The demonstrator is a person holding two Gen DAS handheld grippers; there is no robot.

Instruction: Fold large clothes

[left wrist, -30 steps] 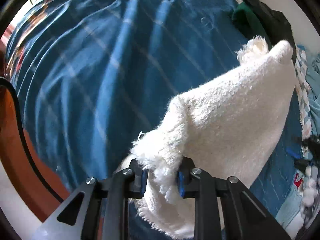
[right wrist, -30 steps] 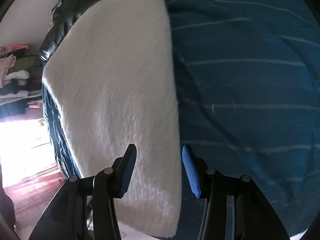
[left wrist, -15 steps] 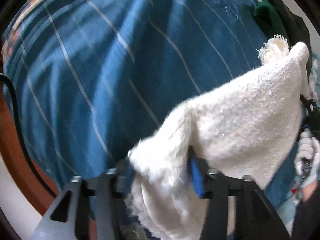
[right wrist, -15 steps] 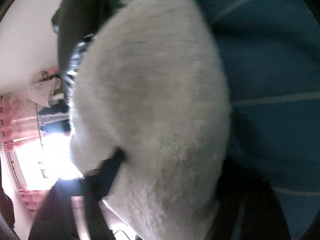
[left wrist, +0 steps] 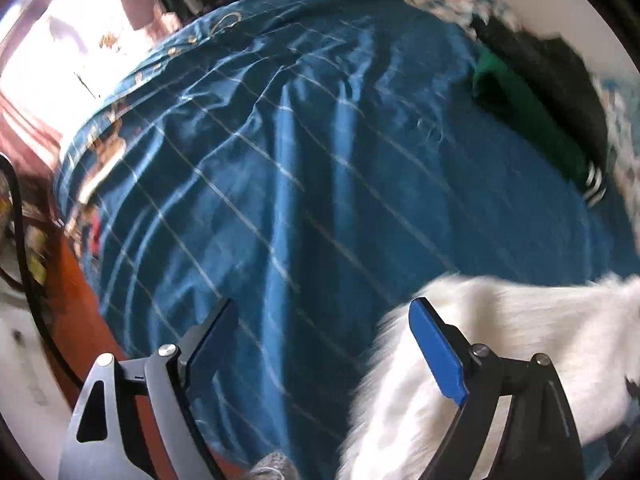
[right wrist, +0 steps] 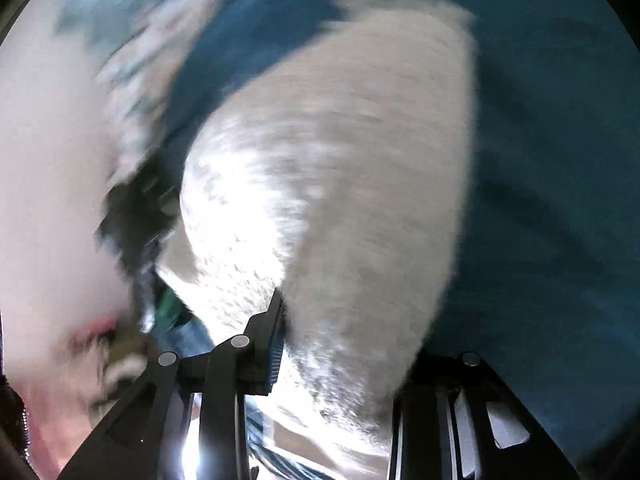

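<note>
My left tongs (left wrist: pixel 320 336) have just spread wide, empty, the white fleece garment (left wrist: pixel 500 360) lying past their right finger. My right tongs (right wrist: pixel 344 344) have been closing, seemingly pinching that fleece (right wrist: pixel 340 168) through blur, above the blue striped bedsheet (left wrist: pixel 300 160).

Left gripper (left wrist: pixel 320 344): black triangular-cutout finger arms, silver round screws, flat blue pads (left wrist: pixel 438 354), black cable (left wrist: pixel 24 248) at far left; right gripper (right wrist: pixel 344 344): same black arms, silver screws, ribbed blue pad.

Daylight floods in from a blown-out window (left wrist: pixel 48 60) at upper left, glaring white. The blue bedspread (left wrist: pixel 300 160) shows soft smearing and bends round at the edges. The right wrist view is heavily motion-blurred, the white cloth (right wrist: pixel 340 180) streaked, its lower part overexposed.
</note>
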